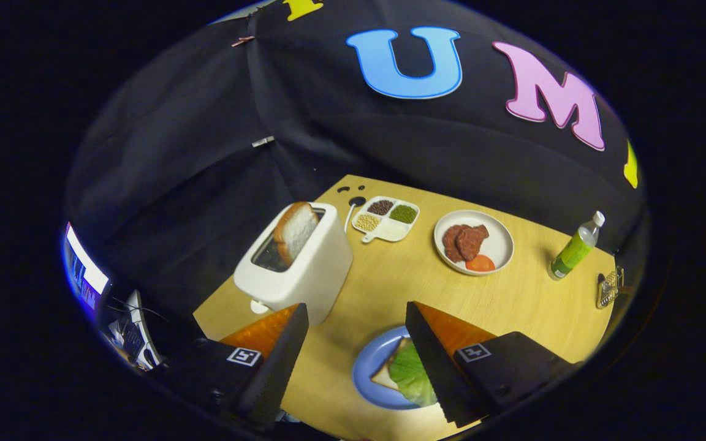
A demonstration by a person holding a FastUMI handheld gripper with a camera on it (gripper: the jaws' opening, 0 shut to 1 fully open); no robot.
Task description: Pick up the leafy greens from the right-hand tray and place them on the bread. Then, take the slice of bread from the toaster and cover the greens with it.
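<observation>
A white toaster [295,263] stands on the wooden table, beyond my left finger, with a slice of bread [295,230] sticking up out of its slot. Below and between my fingers sits a blue plate [368,370] that holds another bread slice [387,376] with the leafy greens [411,373] lying on top of it. My right finger partly hides the greens and plate. My gripper [356,312] hovers above the table, open, with nothing between its fingers.
A white plate [500,245] with meat pieces and a tomato slice sits further back on the right. A divided white dish [387,218] of beans stands behind the toaster. A green-labelled bottle [575,246] stands at the far right, near a small metal object [608,289].
</observation>
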